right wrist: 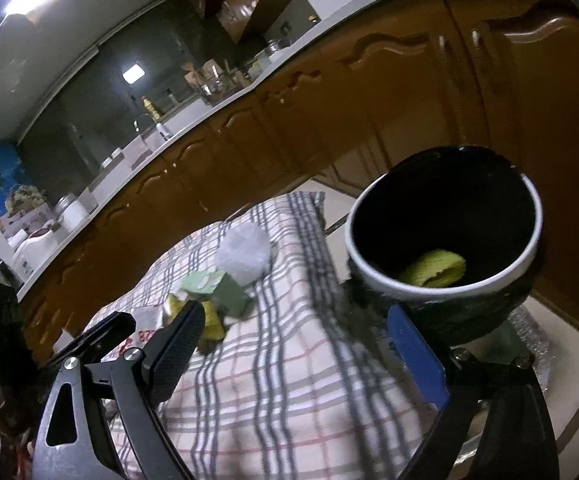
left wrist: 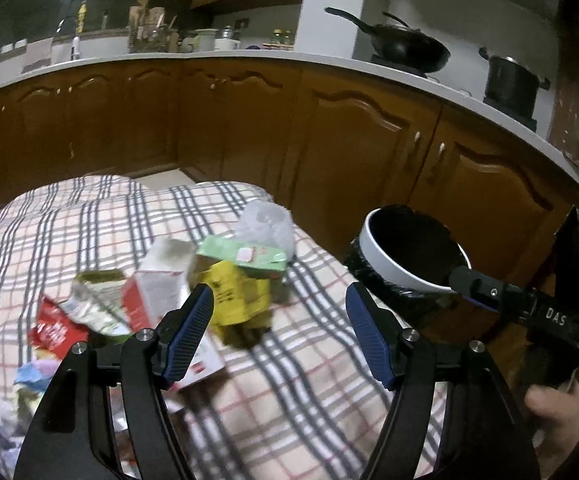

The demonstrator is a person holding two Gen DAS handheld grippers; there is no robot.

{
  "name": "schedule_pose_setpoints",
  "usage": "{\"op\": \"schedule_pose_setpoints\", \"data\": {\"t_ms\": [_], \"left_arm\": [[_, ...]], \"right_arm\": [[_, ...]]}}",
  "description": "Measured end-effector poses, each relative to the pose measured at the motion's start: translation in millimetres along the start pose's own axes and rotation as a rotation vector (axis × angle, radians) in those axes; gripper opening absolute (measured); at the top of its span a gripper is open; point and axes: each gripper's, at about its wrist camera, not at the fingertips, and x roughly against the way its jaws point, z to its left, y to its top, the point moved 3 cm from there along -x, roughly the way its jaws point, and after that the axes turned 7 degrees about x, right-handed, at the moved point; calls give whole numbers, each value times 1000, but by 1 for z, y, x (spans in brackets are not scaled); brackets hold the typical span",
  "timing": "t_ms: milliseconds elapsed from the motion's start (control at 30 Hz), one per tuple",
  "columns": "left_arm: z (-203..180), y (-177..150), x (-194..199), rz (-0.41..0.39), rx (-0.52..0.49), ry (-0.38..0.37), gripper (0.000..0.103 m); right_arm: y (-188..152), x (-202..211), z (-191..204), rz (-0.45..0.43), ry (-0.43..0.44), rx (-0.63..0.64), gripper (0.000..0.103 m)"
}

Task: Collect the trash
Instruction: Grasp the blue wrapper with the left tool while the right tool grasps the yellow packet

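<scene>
A pile of trash lies on the checked cloth (left wrist: 321,380): a crumpled white ball (left wrist: 267,226), a green carton (left wrist: 249,254), a yellow packet (left wrist: 237,296), a white and red carton (left wrist: 161,284) and a red wrapper (left wrist: 55,330). My left gripper (left wrist: 279,312) is open just in front of the yellow packet, its pads touching nothing. The white-rimmed bin (left wrist: 381,256) with a black liner stands to the right of the cloth. My right gripper (right wrist: 297,332) is open and empty by the bin (right wrist: 441,292), which holds a yellow-green scrap (right wrist: 433,270). The white ball (right wrist: 243,254) and green carton (right wrist: 213,286) lie beyond it.
Brown cabinet doors (left wrist: 349,152) run close behind the cloth and bin under a white counter (left wrist: 249,56). A black wok (left wrist: 405,46) and a pot (left wrist: 513,84) stand on it. A hand (left wrist: 553,404) holds the right gripper (left wrist: 469,288) at the bin's rim.
</scene>
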Motion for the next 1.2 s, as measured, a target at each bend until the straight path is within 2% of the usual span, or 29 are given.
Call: {"op": "schedule_pose_setpoints", "data": {"t_ms": [400, 733, 1033, 1100, 1200], "left_arm": [[46, -5, 32, -14, 52, 68, 70], [94, -9, 58, -36, 77, 168, 70], [132, -12, 54, 23, 115, 209, 70], [134, -14, 52, 42, 106, 216, 70], [136, -20, 47, 80, 79, 229, 70]], "right_arm": [[-15, -20, 46, 46, 74, 55, 94], [-20, -46, 89, 69, 128, 125, 93], [-17, -80, 117, 100, 128, 177, 75], [-15, -87, 121, 109, 128, 182, 69], [-13, -100, 127, 123, 123, 200, 67]]}}
